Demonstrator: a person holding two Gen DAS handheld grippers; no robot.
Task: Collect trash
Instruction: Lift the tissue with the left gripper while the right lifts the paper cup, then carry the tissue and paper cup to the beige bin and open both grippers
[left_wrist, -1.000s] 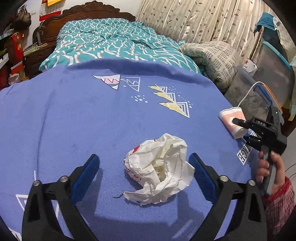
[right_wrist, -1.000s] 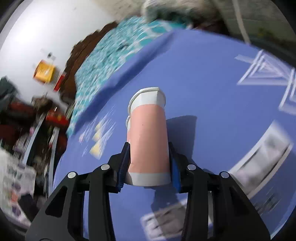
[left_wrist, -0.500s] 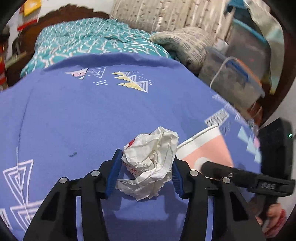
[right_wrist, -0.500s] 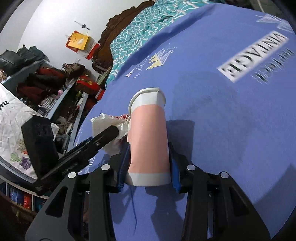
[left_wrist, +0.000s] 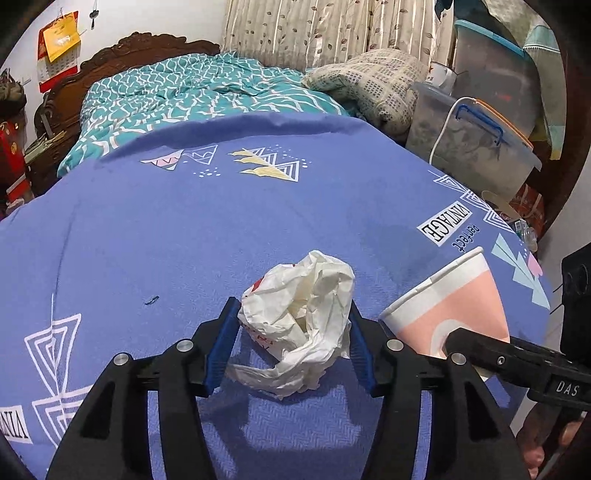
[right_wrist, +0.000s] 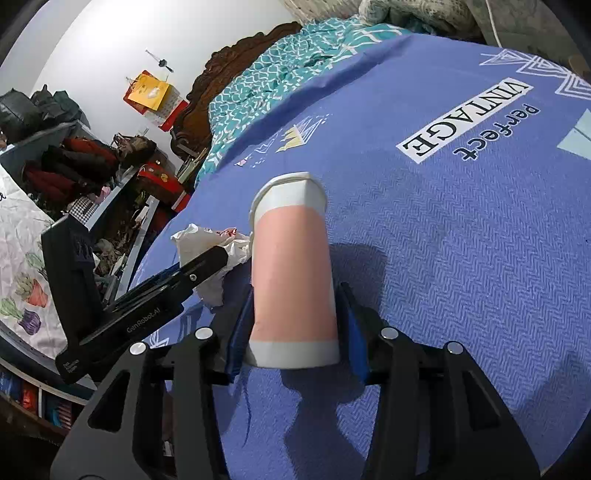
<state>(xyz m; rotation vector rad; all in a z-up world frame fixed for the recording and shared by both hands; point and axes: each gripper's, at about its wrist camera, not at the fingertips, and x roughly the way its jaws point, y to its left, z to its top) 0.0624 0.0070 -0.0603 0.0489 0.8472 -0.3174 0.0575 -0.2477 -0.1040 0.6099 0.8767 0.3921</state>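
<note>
Crumpled white wrapper sits between the opening left gripper; only the right view shows the pink-and-white paper cup between the opening right gripper.

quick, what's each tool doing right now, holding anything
Left tool: jaws opening, crumpled white wrapper between its pads, which touch it.
Right tool: jaws opening, pink paper cup lying between its pads.
</note>
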